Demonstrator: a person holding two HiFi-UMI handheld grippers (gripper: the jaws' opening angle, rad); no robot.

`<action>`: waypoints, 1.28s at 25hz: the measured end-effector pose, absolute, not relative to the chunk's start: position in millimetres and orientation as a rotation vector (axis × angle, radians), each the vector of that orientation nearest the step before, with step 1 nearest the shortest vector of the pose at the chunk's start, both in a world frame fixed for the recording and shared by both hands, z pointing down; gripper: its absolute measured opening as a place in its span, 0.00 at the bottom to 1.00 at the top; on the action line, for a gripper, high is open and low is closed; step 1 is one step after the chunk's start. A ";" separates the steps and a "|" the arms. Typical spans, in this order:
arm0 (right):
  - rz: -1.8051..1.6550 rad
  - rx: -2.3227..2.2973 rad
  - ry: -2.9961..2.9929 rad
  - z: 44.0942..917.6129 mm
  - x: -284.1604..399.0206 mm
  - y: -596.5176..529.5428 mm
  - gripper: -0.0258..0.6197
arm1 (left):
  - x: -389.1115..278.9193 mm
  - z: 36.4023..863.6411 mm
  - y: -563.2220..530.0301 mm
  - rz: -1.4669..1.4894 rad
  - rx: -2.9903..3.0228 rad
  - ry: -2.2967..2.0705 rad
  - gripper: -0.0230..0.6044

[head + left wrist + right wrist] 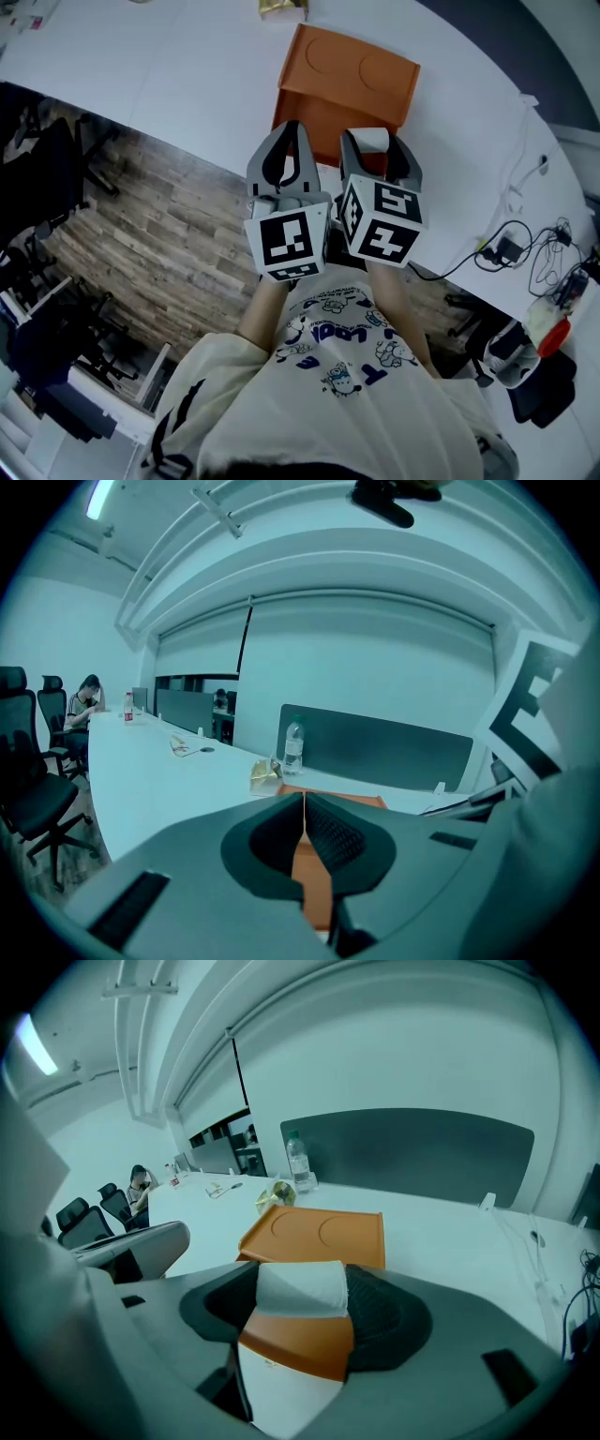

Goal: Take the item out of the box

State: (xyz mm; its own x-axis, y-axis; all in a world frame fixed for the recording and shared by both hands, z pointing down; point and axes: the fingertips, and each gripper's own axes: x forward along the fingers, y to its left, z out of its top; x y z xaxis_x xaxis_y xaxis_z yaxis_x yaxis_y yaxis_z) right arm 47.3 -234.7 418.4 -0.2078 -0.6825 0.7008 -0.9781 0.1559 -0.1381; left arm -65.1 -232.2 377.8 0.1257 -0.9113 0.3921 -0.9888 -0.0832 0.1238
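Box [352,80] on table [169,66], bottle [297,1162] behind it; roll [300,1288] in right gripper [375,142] at box's near edge, left gripper [290,133] just left

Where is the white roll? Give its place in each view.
Head view: white roll at centre, between the right gripper's jaws, at the orange box's near edge.
Left gripper view: not in it.
Right gripper view: low centre, between the jaws.
Shared landmark: the orange box, in all three.
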 end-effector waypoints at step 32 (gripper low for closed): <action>0.557 1.656 -2.236 312.7 44.2 -213.9 0.48 | -73.4 289.5 -196.9 0.170 2.106 -2.052 0.07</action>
